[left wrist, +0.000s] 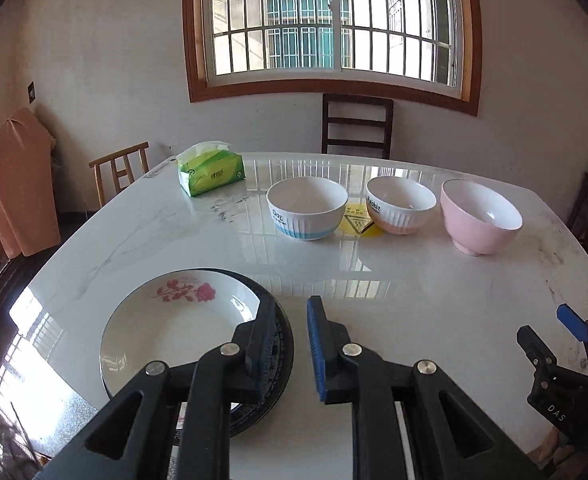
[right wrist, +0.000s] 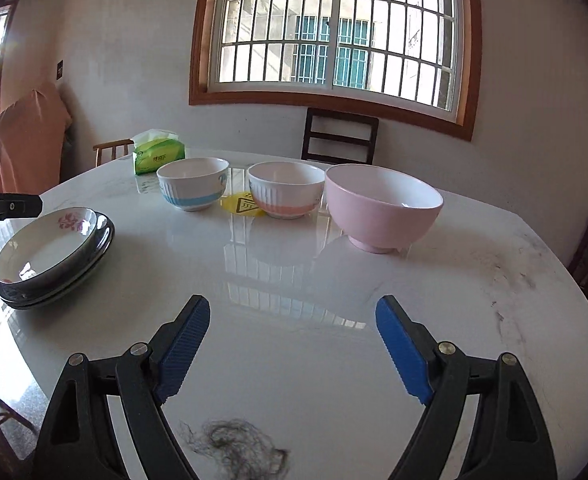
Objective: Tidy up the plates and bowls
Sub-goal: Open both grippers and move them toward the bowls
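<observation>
A white plate with a pink rose lies stacked on dark-rimmed plates at the table's near left. Three bowls stand in a row further back: a blue-banded bowl, a pink-banded bowl and a plain pink bowl. My left gripper is open, its left finger over the stack's right rim, holding nothing. My right gripper is open and empty over bare table, in front of the pink bowl; it shows at the left wrist view's right edge.
A green tissue pack lies at the back left. A yellow sticker sits between two bowls. A tuft of hair lies near the front edge. Chairs stand around the white marble table.
</observation>
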